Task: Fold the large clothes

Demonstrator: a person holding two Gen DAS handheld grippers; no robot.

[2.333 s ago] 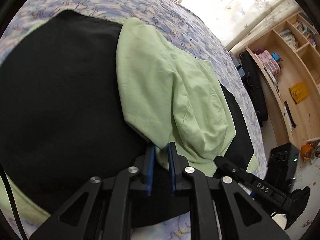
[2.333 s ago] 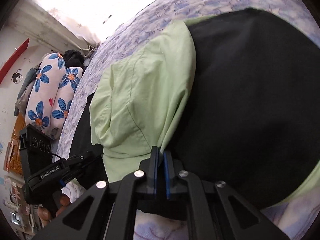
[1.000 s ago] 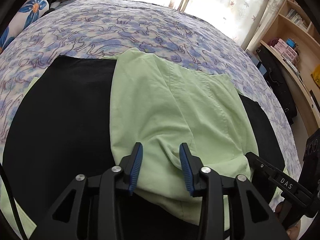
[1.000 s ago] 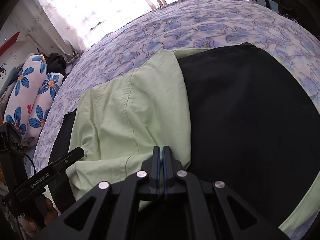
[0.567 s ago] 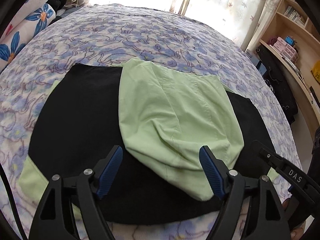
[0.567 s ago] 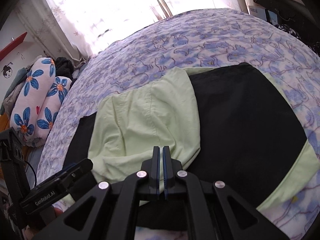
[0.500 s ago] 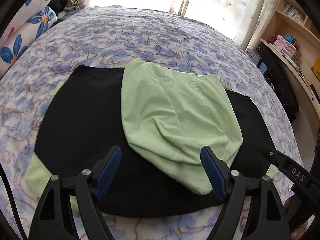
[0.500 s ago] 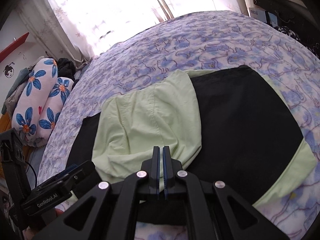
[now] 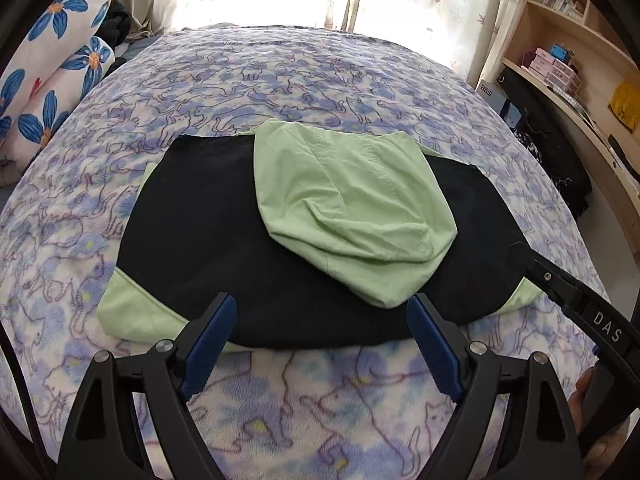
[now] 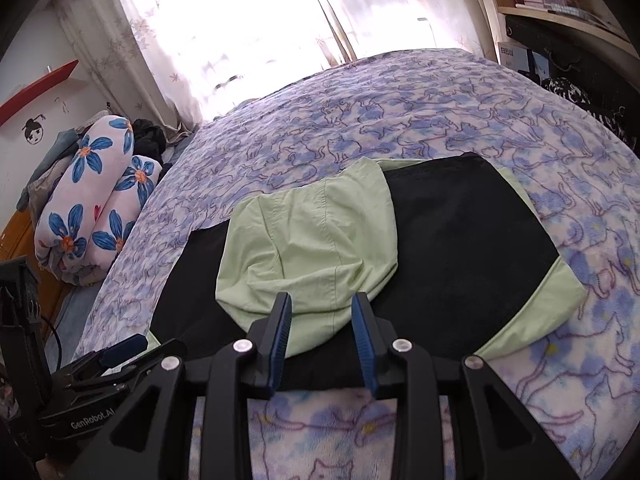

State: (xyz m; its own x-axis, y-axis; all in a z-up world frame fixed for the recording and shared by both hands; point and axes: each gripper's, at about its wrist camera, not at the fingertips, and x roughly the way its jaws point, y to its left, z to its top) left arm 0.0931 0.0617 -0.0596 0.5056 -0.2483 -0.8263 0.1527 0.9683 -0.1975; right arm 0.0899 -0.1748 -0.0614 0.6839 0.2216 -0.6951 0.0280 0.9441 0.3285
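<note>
A black garment (image 9: 208,232) with light green corners lies flat on the bed; it also shows in the right wrist view (image 10: 460,248). A light green part (image 9: 352,208) is folded over its middle, seen too from the right (image 10: 312,240). My left gripper (image 9: 322,320) is wide open and empty, above the garment's near edge. My right gripper (image 10: 322,320) is open and empty, just short of the green fold's near edge. Each gripper shows at the edge of the other's view.
The bed has a blue and purple patterned blanket (image 9: 320,76). Flowered pillows (image 10: 92,196) lie at the left. Wooden shelves (image 9: 580,52) and a black bag (image 9: 532,120) stand at the right. A bright curtained window (image 10: 260,20) is behind the bed.
Both grippers let go of the green fold and pulled back toward the near edge. The left opened wide first; the right has just opened.
</note>
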